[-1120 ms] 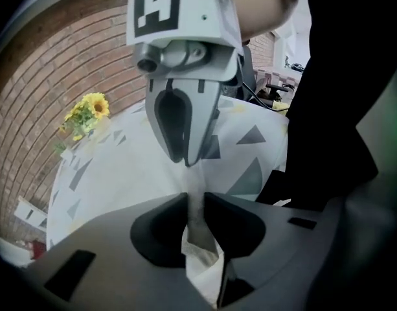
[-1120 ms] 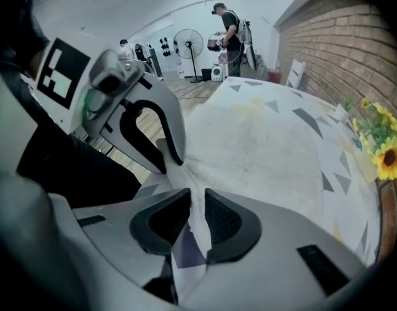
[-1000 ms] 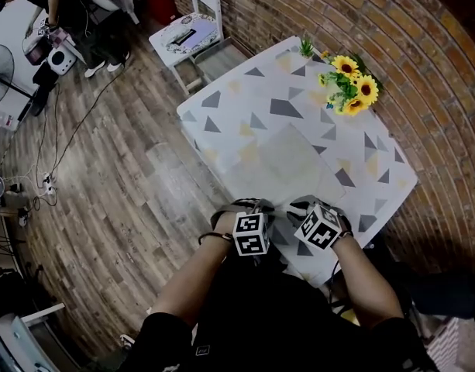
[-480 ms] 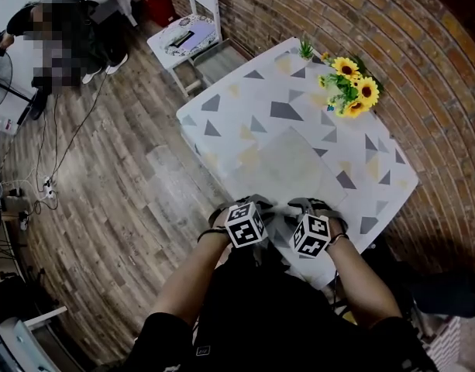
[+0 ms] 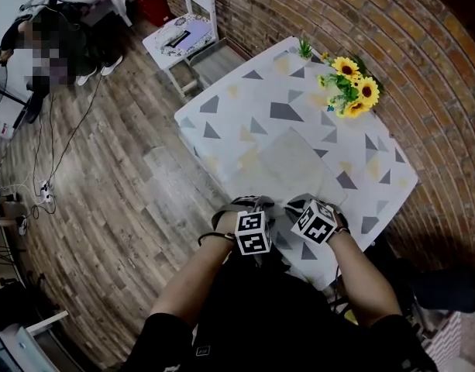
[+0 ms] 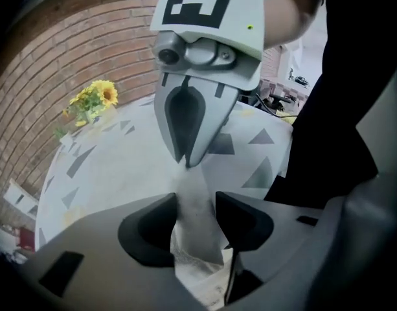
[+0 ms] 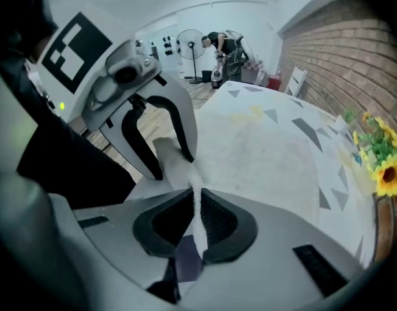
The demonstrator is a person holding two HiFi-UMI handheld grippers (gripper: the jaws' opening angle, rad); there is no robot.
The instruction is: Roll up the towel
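The towel's [image 5: 299, 165] near edge: left gripper [image 6: 195, 205], just opened, straddles a fold; right gripper [image 7: 197, 211], just closed, pinches it.

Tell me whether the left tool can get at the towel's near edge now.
Likely yes: the left tool has just been opening its jaws, which stand apart around a fold of the towel, nothing else between. The right tool, whose jaws have just been closing, pinches the same edge alongside.

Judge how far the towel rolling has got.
Done: little; the towel lies mostly flat on the table. In hand: the right tongs, just closing, pinch its near edge; the left tongs, just opening, stand apart around a bunched fold. Left: nearly the whole roll.
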